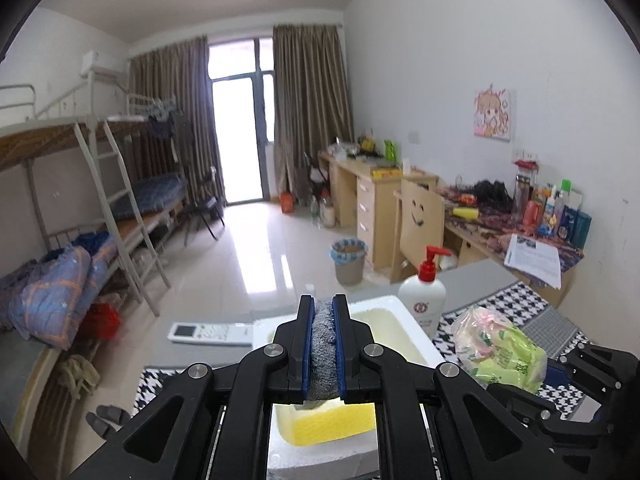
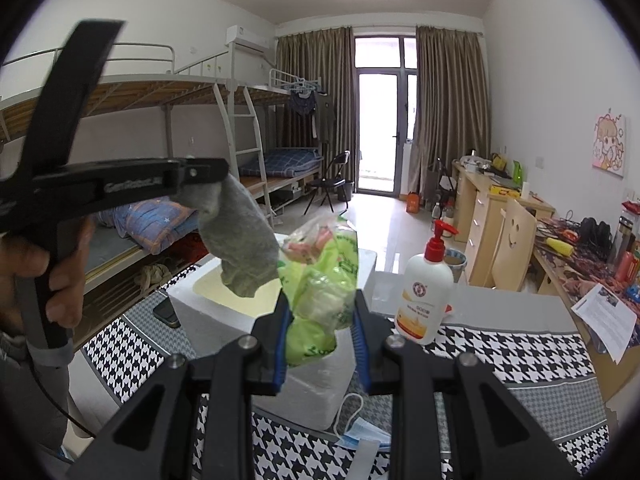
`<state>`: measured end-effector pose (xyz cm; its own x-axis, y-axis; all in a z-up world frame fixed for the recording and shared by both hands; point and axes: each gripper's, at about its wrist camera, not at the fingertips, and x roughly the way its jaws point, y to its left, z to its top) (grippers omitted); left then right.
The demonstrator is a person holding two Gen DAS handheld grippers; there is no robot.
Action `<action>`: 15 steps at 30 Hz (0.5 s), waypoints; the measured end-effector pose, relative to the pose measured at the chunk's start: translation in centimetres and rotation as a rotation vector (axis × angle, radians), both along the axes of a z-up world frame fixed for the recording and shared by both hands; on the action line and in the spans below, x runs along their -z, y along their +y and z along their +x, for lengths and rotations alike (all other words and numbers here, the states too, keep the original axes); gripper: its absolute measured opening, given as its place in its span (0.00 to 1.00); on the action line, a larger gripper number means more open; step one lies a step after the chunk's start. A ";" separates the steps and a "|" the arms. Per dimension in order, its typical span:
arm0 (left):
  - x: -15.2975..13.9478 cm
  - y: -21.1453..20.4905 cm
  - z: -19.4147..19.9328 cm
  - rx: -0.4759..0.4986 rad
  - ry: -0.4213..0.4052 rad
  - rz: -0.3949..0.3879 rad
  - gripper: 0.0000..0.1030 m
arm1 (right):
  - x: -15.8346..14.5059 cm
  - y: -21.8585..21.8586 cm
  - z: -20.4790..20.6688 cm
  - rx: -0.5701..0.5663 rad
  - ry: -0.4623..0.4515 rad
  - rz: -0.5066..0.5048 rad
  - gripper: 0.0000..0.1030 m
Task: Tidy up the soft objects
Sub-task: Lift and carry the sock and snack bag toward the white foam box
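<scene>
My left gripper (image 1: 324, 312) is shut on a grey sock (image 1: 323, 336) and holds it above the white foam box (image 1: 384, 308). In the right wrist view the sock (image 2: 240, 240) hangs from the left gripper (image 2: 212, 172) over the box (image 2: 200, 312). A yellow sponge (image 1: 332, 424) lies inside the box. My right gripper (image 2: 320, 320) is shut on a green and pink plastic bag of soft things (image 2: 320, 276), held above the box; the bag also shows in the left wrist view (image 1: 500, 348).
A white lotion bottle with a red pump (image 2: 424, 300) stands on the houndstooth cloth (image 2: 500, 356) right of the box. A blue face mask (image 2: 360, 432), a phone (image 2: 166, 312) and a white remote (image 1: 208, 332) lie on the table. Bunk beds left, desks right.
</scene>
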<state>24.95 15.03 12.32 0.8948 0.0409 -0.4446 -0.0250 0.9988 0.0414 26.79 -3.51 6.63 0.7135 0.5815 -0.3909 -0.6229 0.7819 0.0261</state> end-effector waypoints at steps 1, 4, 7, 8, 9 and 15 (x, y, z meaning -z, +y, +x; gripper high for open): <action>0.2 0.1 0.4 0.007 0.018 -0.005 0.10 | 0.1 0.0 0.1 0.000 0.004 0.001 0.31; 1.0 0.2 1.7 0.000 0.076 0.006 0.10 | 0.2 -0.1 0.4 0.005 0.012 -0.001 0.31; 1.7 0.3 2.6 -0.003 0.116 -0.004 0.10 | 0.4 -0.2 0.6 0.007 0.020 0.000 0.31; 1.9 0.3 2.8 -0.003 0.127 -0.002 0.10 | 0.4 -0.2 0.7 0.008 0.022 0.000 0.31; 2.2 0.3 3.1 -0.005 0.140 -0.006 0.10 | 0.5 -0.3 0.7 0.009 0.024 -0.001 0.31; 3.2 0.4 4.5 0.005 0.190 -0.028 0.10 | 0.6 -0.3 1.0 0.021 0.031 -0.003 0.31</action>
<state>29.43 15.45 9.11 0.7947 0.0219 -0.6066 -0.0142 0.9997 0.0175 27.83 -3.81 6.07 0.7128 0.5655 -0.4149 -0.6056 0.7946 0.0428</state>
